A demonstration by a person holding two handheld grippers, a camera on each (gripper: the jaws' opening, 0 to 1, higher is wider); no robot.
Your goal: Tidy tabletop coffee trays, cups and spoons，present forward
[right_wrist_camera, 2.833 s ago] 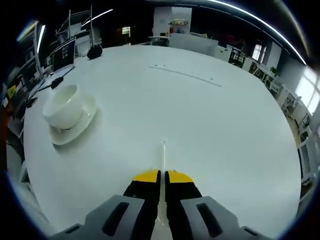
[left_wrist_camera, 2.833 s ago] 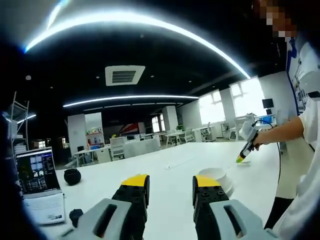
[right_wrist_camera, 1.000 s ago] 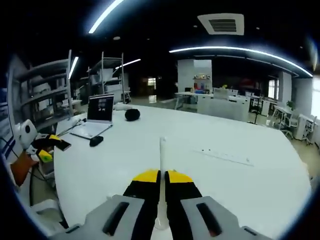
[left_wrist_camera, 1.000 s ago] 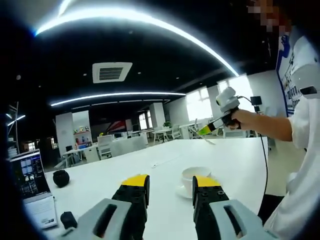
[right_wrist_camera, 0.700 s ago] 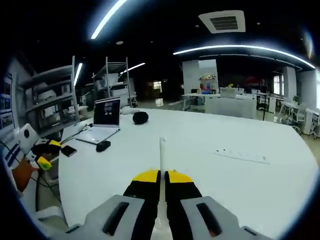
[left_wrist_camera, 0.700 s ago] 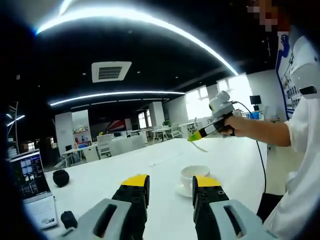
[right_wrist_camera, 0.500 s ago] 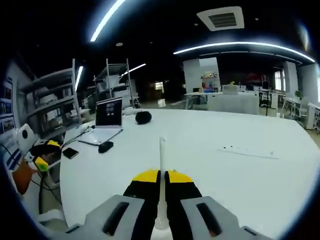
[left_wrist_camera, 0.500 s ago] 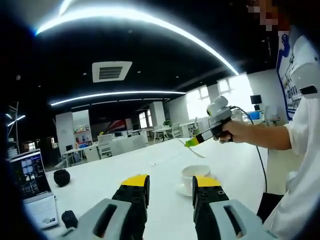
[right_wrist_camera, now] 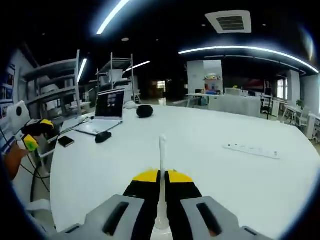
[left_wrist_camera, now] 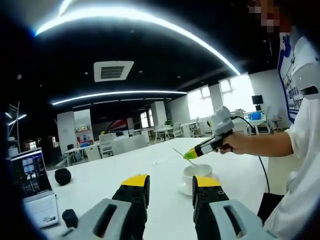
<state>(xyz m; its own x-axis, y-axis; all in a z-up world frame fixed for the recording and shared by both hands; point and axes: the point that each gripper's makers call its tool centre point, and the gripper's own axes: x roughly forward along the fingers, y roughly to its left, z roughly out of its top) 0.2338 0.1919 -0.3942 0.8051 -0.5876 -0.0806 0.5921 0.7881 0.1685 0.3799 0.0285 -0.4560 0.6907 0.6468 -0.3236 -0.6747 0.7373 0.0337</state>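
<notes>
Spoon [right_wrist_camera: 161, 150] pinched flat between pressed-together jaws of right hand-held gripper [right_wrist_camera: 161, 176], handle out ahead, poised just above cup [left_wrist_camera: 196, 171] on saucer [left_wrist_camera: 183, 189] for placing. Left hand-held gripper [left_wrist_camera: 171, 181] spread, empty, cup just beyond its right jaw on white surface [right_wrist_camera: 210, 165].

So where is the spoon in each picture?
Left gripper view: the spoon pokes out of the right gripper, right of the middle, just above the cup.
Right gripper view: the spoon stands in the middle, pinched between that gripper's own fingers.
Shared landmark: the open laptop, far left in the left gripper view, upper left in the right gripper view.
</notes>
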